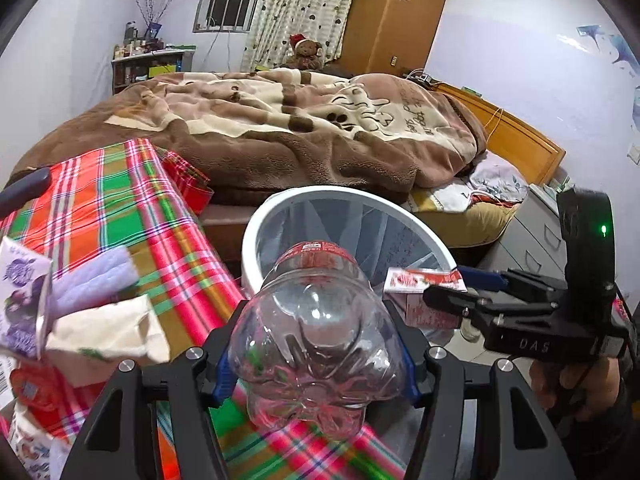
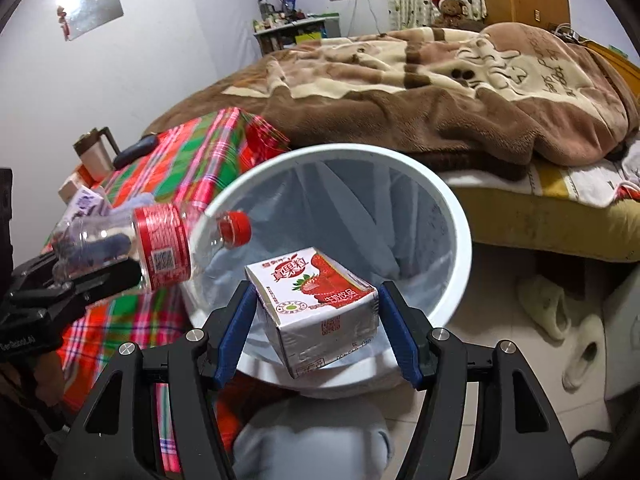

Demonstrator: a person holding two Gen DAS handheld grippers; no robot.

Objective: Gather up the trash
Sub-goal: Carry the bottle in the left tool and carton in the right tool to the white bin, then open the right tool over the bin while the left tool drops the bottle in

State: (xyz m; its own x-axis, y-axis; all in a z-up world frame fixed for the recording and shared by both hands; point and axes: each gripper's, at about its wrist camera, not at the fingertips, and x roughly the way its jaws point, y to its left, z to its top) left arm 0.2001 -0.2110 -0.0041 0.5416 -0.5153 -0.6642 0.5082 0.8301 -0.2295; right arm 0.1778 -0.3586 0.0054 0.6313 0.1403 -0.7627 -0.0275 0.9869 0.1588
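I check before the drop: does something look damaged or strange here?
Nothing spilled. The strawberry carton in the right gripper is dented and held tilted over the white bin.

Bin mouth open, nothing over it; surface edge crowds its left, bed behind.

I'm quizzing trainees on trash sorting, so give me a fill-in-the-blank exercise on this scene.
1. The left gripper is closed on a clear plastic ____.
2. The strawberry drink carton sits between the pads of the ____ gripper.
3. Both items hang over the rim of a white ____.
4. The bottle's cap is ____.

Missing words: bottle; right; bin; red
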